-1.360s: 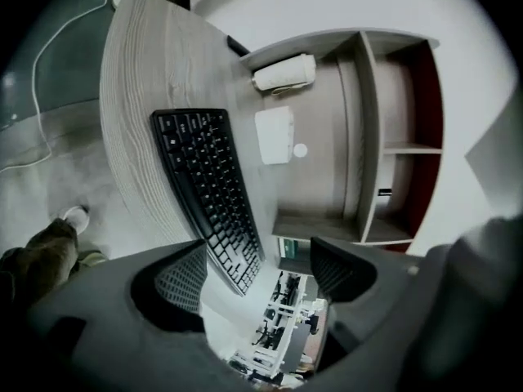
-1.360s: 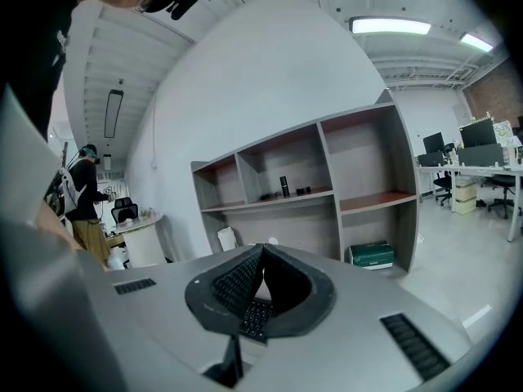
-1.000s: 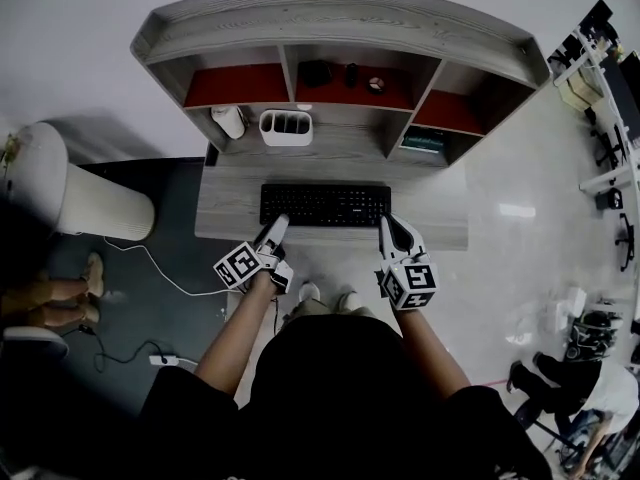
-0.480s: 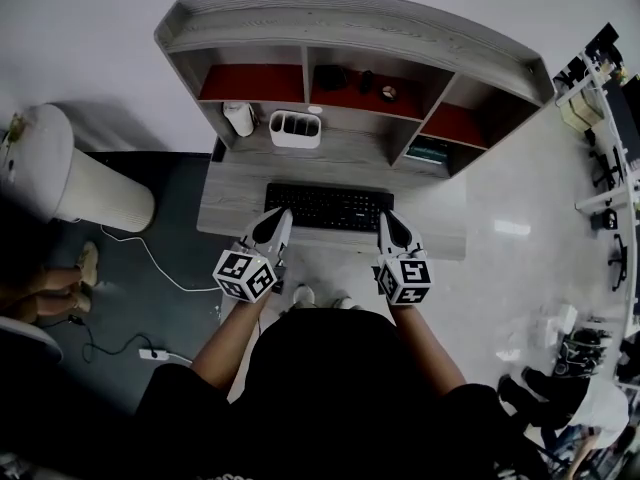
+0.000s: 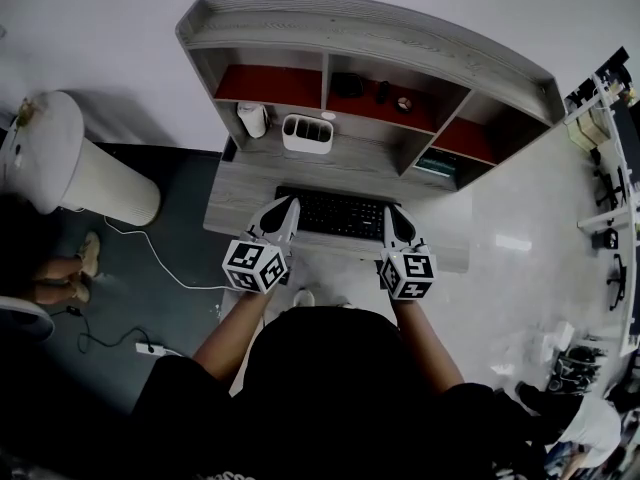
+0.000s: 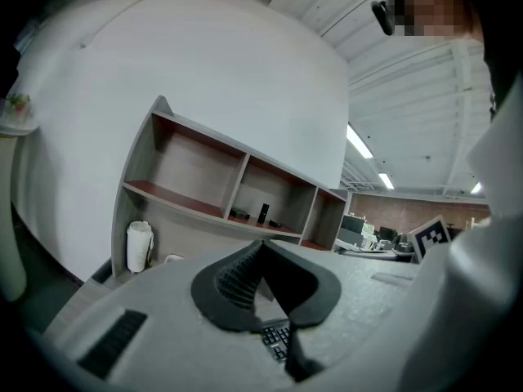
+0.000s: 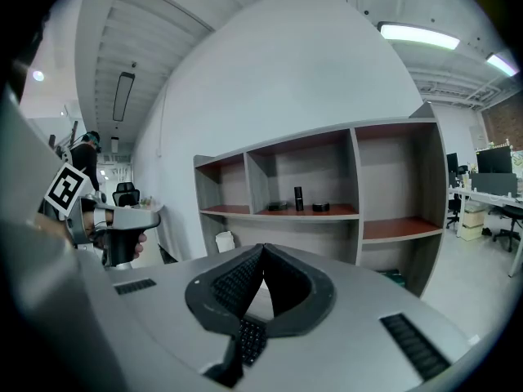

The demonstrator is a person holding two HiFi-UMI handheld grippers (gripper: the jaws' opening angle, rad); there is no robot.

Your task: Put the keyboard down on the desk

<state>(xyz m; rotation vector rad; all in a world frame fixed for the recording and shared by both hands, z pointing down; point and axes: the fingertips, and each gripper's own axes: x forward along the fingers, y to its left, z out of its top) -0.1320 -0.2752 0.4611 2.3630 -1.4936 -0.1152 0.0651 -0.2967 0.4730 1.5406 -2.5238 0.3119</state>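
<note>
Keyboard [image 5: 340, 214] lies flat on the desk [image 5: 235, 205], so left gripper [image 5: 285, 208] and right gripper [image 5: 395, 214] hover over its ends, jaws together, empty.

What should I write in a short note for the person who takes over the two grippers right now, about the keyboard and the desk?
Left gripper: jaws shut, nothing between them; it is over the left end of the keyboard, at its near edge.
Right gripper: jaws shut, empty; it is over the keyboard's right end, at the near edge.
The keyboard lies flat on the desk, in front of the shelf unit. Neither gripper appears to touch it.
Done: the keyboard looks put down.
Left: probably only to draw both grippers clear.
</note>
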